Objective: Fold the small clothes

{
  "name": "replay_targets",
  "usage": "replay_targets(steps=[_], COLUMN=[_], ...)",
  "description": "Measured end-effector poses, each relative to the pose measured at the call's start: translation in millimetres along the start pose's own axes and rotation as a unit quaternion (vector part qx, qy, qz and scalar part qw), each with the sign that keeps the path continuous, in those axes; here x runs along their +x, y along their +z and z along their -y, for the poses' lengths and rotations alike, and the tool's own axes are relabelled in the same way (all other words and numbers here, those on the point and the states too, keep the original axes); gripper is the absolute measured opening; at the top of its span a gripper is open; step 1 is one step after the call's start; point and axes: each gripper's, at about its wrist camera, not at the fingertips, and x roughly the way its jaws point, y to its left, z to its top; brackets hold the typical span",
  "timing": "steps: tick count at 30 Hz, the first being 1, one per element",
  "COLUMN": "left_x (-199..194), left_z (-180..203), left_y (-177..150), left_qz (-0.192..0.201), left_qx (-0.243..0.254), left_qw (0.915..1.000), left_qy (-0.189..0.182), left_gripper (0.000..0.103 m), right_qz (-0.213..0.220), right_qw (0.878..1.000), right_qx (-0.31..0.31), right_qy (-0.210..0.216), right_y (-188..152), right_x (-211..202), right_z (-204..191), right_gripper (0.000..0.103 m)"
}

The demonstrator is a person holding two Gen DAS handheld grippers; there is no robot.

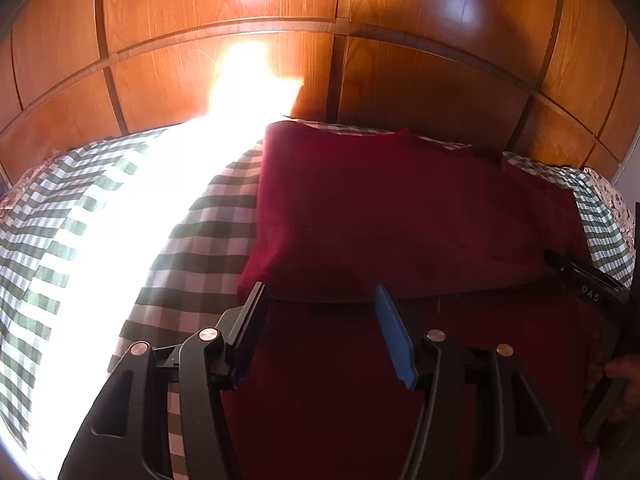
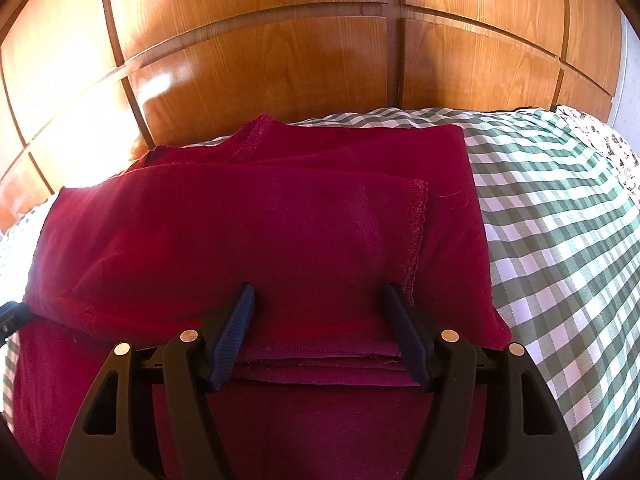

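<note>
I have the bed [image 2: 560,240] in front of me, its green-and-white checked cover backed by a wooden panelled headboard [image 2: 260,68], with a hard glare washing out the left side in the left wrist view. On that cover lies the dark red garment [image 2: 248,236], and I judge the fold well under way: its far part already sits doubled over, with a stitched hem [image 2: 418,232] lying across the top layer and a neckline edge [image 2: 252,140] showing at the far side. The near part lies flat below the stacked edges, so I reckon at least one more fold towards the headboard is left, then a smoothing. My left tongs [image 1: 316,296] are spread wide, holding nothing, poised over the garment's near left edge where red meets check. My right tongs [image 2: 318,296] are likewise spread and empty, their tips just above the layered near edge; I cannot tell whether they touch the cloth.
</note>
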Motion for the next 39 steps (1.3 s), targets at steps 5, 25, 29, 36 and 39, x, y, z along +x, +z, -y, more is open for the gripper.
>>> replay_targets(steps=[5, 25, 29, 36, 39], left_x=[-8.3, 74.4, 80.4, 54.6, 80.3], left_z=[-11.4, -123.0, -118.9, -73.3, -60.5], left_y=[1.4, 57.9, 65.4, 63.4, 52.4], left_qz=[0.007, -0.096, -0.081, -0.019, -0.026], left_qx=[-0.006, -0.197, -0.188, -0.049, -0.009], left_qw=[1.0, 0.9507, 0.9537, 0.996, 0.9994], left_qy=[0.0, -0.22, -0.22, -0.073, -0.022], left_gripper=[0.062, 0.057, 0.012, 0.009, 0.012], right_qz=[0.0, 0.001, 0.001, 0.002, 0.003], right_qw=[1.0, 1.0, 1.0, 1.0, 1.0], right_qx=[-0.001, 0.001, 0.001, -0.004, -0.01], right_qy=[0.0, 0.005, 0.007, 0.0, -0.004], right_y=[0.2, 1.5, 1.2, 1.2, 1.1], right_x=[0.3, 1.0, 1.2, 1.8, 2.0], right_z=[0.2, 1.0, 1.9, -1.2, -4.1], right_gripper=[0.067, 0.069, 0.069, 0.07, 0.07])
